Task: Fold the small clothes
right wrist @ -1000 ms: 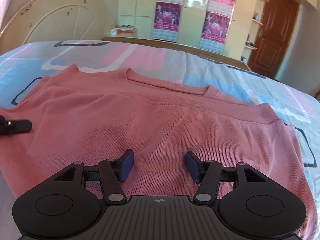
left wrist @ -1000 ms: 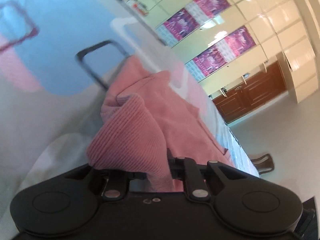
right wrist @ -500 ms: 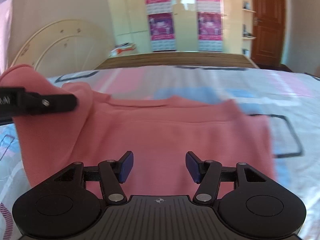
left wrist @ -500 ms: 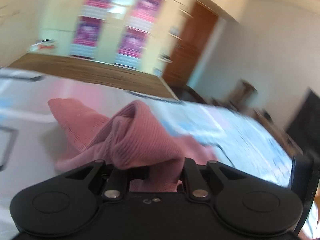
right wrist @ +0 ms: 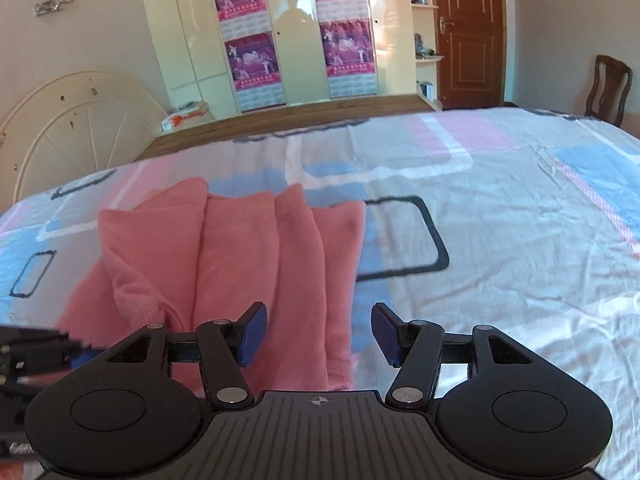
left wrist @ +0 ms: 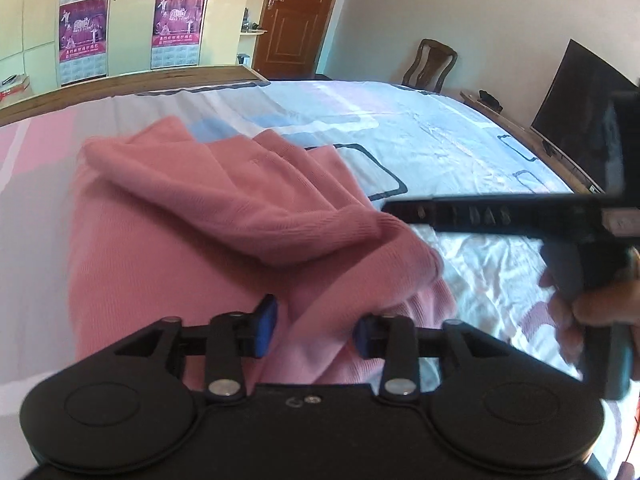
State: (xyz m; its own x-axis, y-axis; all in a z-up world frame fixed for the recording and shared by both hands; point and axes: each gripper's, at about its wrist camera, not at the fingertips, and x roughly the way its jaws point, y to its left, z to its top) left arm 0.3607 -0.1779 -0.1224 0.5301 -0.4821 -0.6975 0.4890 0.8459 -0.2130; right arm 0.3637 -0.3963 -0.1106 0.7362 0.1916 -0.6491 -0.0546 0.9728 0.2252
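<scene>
Closest to me, my left claw is spreading its jaws, with a fold of the pink knit sweater lying loosely between the blue pads; the right pad is partly buried in cloth, so I can't quite say whether it still touches. My right claw stands spread over the sweater's near edge, nothing pinched, its right pad over bare sheet. In the left wrist view that right claw shows as a dark bar reaching in from the right, gripped by a hand, its tip just beside a rolled ribbed cuff. The sweater lies bunched in long lengthwise folds on the bed, on a sheet patterned in pink, blue and white blocks with dark outlines. Beyond the bed are a wooden footboard, cream wardrobes hung with purple posters, and a brown door.
</scene>
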